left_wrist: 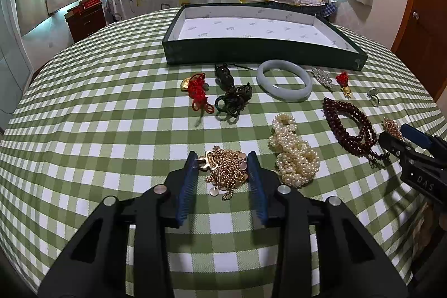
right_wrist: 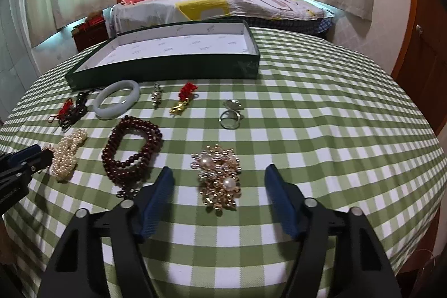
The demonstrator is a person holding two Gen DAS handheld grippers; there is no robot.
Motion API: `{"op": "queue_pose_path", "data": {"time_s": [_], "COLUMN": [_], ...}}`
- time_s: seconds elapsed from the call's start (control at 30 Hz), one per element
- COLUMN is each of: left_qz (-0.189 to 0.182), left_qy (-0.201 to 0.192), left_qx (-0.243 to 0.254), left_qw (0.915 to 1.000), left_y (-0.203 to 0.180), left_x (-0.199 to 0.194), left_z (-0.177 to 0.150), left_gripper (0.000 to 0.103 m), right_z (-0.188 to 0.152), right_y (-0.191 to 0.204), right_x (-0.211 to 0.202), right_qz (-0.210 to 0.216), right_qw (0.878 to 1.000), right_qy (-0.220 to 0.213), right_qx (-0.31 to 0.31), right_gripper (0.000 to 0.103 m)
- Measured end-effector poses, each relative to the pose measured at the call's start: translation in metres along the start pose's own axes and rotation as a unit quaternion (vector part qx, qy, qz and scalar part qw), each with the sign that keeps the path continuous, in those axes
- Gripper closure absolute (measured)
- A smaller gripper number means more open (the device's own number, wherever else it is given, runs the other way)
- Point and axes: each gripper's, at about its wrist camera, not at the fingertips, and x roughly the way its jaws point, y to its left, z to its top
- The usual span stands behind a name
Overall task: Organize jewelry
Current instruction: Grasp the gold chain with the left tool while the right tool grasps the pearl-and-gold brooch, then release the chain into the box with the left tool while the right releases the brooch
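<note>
l gripper [left_wrist: 222, 158] pinching gold chain [left_wrist: 227, 171] | r gripper [right_wrist: 219, 172] astride brooch [right_wrist: 219, 176]

- Left gripper [left_wrist: 222, 158]: two matte black angular arms with cut-out slots, each jaw lined with a ribbed blue pad.
- Round silver screw heads cap the pivots, two on each side.
- Right gripper [right_wrist: 219, 172]: the same black frame, blue ribbed pads and silver screws.
- Seen from the left wrist, the right gripper's black body carries pale embossed letters "DAS".
</note>
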Motion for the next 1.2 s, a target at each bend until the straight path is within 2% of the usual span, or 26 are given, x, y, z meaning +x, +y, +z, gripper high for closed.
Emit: {"op": "queue_pose_path", "data": {"time_s": [0.13, 0.3, 0.37, 0.5, 0.63, 0.67, 0.73, 1.2], "left_qz": [-0.001, -0.001, -0.002, -0.009, -0.019, -0.022, -0.029, -0.042], "left_qy": [-0.004, -0.006, -0.006, -0.007, -0.008, -0.008, -0.008, -0.018], "left_qx": [-0.001, -0.002, -0.005, -0.012, -0.021, -0.021, -0.021, -0.025], "left_qw": [1.0000, 1.0000, 1.0000, 0.9999, 0.9996, 0.9995, 0.9993, 0.9986], "left_y": [0.001, 0.002, 0.003, 0.005, 0.008, 0.008, 0.008, 0.008], "left_x": [-0.001, -0.001, -0.002, -0.002, -0.003, -0.004, -0.004, -0.011], "left_z": [-0.001, -0.002, -0.003, -0.002, -0.003, -0.003, -0.003, -0.002], "left_gripper": [0.069, 0.069, 0.069, 0.070, 0.079, 0.084, 0.086, 0.090], "right_z": [0.000, 0.002, 0.002, 0.002, 0.001, 0.001, 0.001, 0.002], "right_y": [-0.001, 0.000, 0.002, 0.005, 0.006, 0.005, 0.004, 0.001], "right_x": [0.000, 0.001, 0.000, -0.001, -0.002, -0.002, -0.003, -0.005], "right_qz": [0.001, 0.005, 0.010, 0.018, 0.021, 0.022, 0.025, 0.035], "right_qw": [1.000, 1.000, 1.000, 1.000, 1.000, 1.000, 1.000, 0.999], "right_qy": [0.000, -0.001, -0.001, -0.002, -0.002, -0.002, -0.001, -0.004], "right_qx": [0.001, -0.003, -0.006, -0.011, -0.013, -0.012, -0.009, 0.000], "right_gripper": [0.039, 0.049, 0.059, 0.070, 0.077, 0.077, 0.078, 0.078]}}
